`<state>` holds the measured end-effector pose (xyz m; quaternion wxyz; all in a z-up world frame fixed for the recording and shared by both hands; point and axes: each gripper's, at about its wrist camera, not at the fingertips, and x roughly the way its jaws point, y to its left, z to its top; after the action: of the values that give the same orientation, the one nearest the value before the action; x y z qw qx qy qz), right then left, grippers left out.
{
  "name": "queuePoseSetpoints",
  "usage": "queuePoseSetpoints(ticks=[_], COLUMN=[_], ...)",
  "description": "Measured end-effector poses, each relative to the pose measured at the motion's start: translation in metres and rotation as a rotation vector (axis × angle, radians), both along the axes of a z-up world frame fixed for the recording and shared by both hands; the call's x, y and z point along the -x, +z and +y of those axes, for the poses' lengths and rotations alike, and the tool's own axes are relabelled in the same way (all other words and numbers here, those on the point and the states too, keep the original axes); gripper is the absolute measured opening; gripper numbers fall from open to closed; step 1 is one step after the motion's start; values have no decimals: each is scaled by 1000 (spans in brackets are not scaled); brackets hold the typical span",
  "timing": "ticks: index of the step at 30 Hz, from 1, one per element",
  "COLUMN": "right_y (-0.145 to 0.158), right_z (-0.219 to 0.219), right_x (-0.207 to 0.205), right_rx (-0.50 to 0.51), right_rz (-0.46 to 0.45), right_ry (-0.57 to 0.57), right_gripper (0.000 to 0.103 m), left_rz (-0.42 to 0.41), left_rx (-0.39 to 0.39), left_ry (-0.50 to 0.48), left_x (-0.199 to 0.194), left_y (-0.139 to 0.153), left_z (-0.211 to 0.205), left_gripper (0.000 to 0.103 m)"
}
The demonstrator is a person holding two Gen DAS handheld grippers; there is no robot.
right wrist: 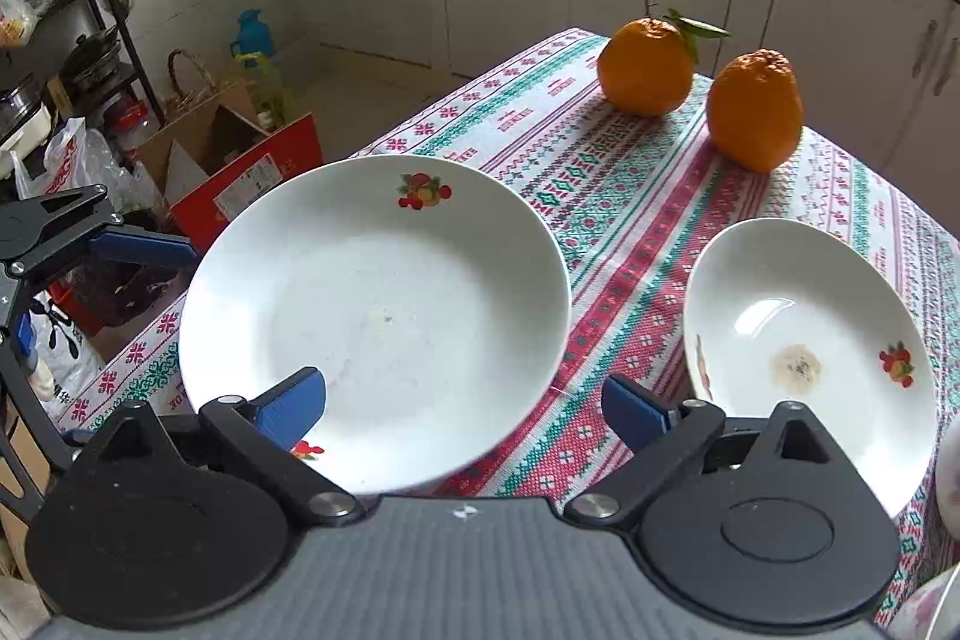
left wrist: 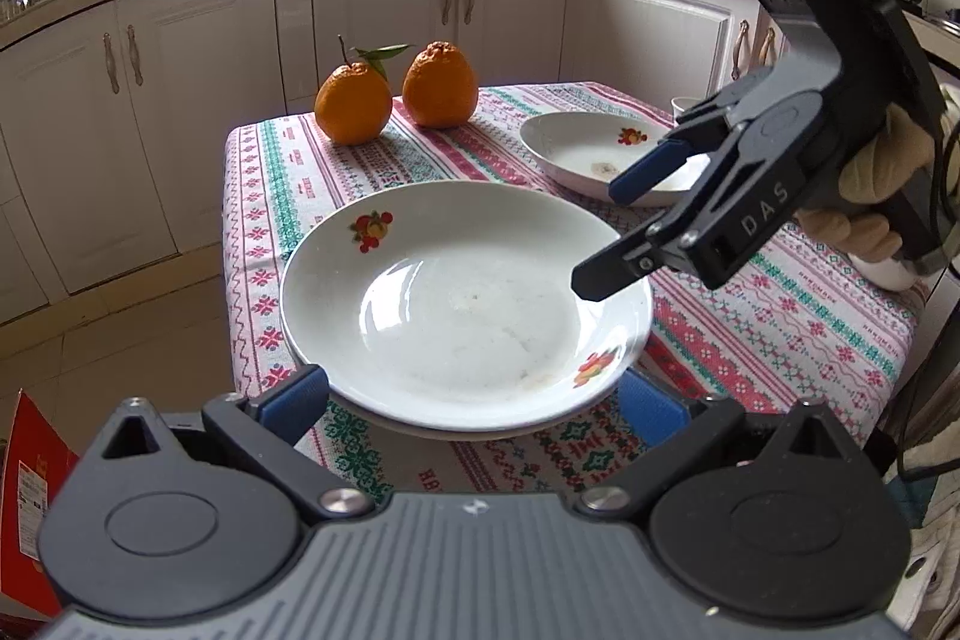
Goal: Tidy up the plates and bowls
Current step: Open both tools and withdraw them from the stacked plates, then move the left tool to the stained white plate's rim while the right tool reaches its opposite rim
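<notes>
Plates: two, fruit-print (left wrist: 462,304) | right hand-held gripper (left wrist: 612,232): marked "DAS", wide, empty | left hand-held gripper (left wrist: 474,400): wide

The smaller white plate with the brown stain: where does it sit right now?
The smaller plate sits on the tablecloth at the lower right of the right wrist view, right of the large plate and in front of the nearer orange.
</notes>
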<state>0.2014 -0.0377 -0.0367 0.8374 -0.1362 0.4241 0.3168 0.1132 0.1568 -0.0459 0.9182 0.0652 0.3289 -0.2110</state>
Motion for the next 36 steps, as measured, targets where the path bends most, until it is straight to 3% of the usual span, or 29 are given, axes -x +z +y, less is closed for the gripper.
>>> queuePoseSetpoints(ticks=[6,12,16,18,24,28,36], right_y=[-6,-19,-37,-45,-50,-51,-55], right_z=[-34,-80,-92,-93,-105,-106,-107], right_x=[26,29,20,18,10,8,3], right_rx=[46,2,81,99,11,3,-18], right_rz=[-114,-99,-115,-128,-89,-111,-151], right_ry=[-161,-368,-465,-457,-460,-469,-481], right_gripper=[103,103,103,103,103,103,103], left_rz=[-37,-65,-56,-60,-57,-51,47], left_rx=[-21,0,23,22,-31,-74,-91], left_ry=[-20,-83,-135,-161,-205,-238,-316], left_x=[-1,-14,-31,-40,-73,-97,-153], left_y=[17,34,44,49,57,57,42], left_z=[-14,-38,-57,-67,-96,-116,-151], left_gripper=[102,102,102,102,102,102,102])
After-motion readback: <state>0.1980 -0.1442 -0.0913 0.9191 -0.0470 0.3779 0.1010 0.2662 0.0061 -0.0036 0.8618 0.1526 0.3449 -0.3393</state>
